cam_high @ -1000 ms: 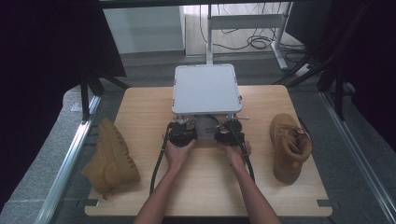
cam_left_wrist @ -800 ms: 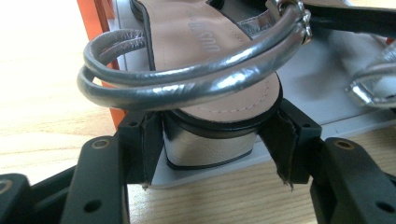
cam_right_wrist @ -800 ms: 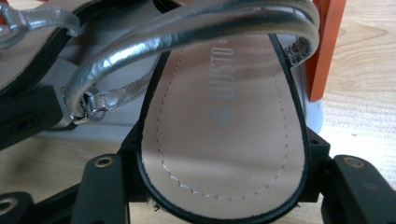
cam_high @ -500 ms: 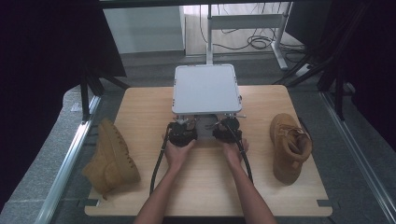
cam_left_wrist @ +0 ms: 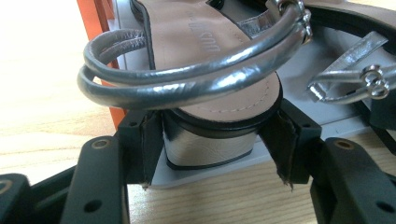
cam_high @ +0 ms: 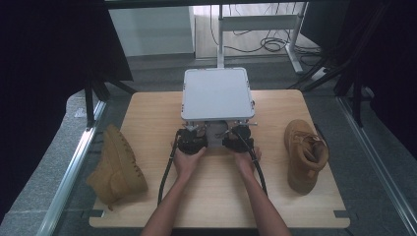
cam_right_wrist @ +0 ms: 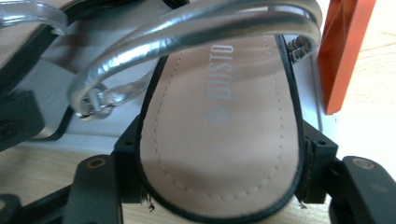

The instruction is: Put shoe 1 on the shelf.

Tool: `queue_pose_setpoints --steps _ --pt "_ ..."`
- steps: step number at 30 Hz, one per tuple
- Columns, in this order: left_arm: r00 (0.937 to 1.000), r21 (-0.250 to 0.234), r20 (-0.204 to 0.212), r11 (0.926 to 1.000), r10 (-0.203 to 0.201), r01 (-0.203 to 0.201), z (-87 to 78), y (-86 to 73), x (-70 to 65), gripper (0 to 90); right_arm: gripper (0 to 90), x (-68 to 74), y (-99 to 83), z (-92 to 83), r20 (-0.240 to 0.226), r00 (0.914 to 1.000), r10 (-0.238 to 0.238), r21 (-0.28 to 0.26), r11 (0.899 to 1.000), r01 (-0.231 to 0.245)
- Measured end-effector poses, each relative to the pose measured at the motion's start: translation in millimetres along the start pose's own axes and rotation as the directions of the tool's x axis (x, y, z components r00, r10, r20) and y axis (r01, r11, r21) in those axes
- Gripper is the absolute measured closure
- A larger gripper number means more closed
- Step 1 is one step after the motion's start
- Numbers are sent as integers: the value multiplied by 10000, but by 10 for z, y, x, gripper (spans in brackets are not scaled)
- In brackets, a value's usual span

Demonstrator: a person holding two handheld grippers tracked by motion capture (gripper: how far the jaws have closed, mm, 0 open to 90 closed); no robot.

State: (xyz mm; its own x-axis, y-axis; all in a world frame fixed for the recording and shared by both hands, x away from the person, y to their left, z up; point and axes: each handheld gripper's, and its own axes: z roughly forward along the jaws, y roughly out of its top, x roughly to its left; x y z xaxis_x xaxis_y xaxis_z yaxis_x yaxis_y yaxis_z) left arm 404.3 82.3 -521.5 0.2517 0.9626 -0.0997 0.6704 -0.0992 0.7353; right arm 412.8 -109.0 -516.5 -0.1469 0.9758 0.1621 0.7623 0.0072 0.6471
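The 2 silver sandals sit side by side at the near edge of the grey box, on its pale floor. In the left gripper view, the left sandal (cam_left_wrist: 219, 79) shows its heel end toward the camera, with a tan insole, a black rim and a silver-covered heel; 2 silver straps (cam_left_wrist: 187, 79) arch over it; the heel sits between the 2 black jaws of the left claw (cam_left_wrist: 215, 154), whose pads stand just beside its flanks, and whether they press cannot be told. In the right gripper view, the right sandal (cam_right_wrist: 224, 135) lies with its tan insole upward, printed lettering on it, and silver straps (cam_right_wrist: 196, 28) crossing above; the right claw (cam_right_wrist: 219, 177) has its jaws at either side of the sandal's rounded end; they have just been opening, with the sandal between them, and the pads look close to the rim without a clear squeeze. An orange wall (cam_right_wrist: 345, 51) rises at the sandal's side.

In the high view, the grey box (cam_high: 217, 93) stands at the far middle of the wooden surface (cam_high: 216, 196), its flat lid covering most of it; both claws (cam_high: 192, 140) (cam_high: 237, 141) meet its near edge, side by side, a black cable trailing from each. 1 tan boot (cam_high: 117, 167) lies at the left edge of the surface; another tan boot (cam_high: 305, 155) lies at the right, well apart from the box.
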Motion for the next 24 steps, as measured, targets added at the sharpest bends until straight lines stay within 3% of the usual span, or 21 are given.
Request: queue_pose_setpoints --steps 3,7,11,19,24 --pt "10000 -3 -16 10000 11 -11 0 0 -2 407 334 4 -18 -36 -122 9999 -68 -38 10000 67" --pt "10000 13 -29 10000 10 -10 1 3 -4 407 332 -21 -43 -229 -480 9982 -356 -260 9991 344" --pt "10000 60 -39 10000 35 -35 -1 6 -4 407 386 -46 -108 -363 -587 9953 -764 -182 9970 754" --pt "10000 104 -46 9999 33 -32 -1 11 -3 408 708 -106 -241 -402 -752 9893 -1251 -90 9921 1248" --pt "10000 70 -61 10000 8 -7 1 12 -9 408 834 -110 -238 -365 -1007 9844 -1442 -31 9895 1446"
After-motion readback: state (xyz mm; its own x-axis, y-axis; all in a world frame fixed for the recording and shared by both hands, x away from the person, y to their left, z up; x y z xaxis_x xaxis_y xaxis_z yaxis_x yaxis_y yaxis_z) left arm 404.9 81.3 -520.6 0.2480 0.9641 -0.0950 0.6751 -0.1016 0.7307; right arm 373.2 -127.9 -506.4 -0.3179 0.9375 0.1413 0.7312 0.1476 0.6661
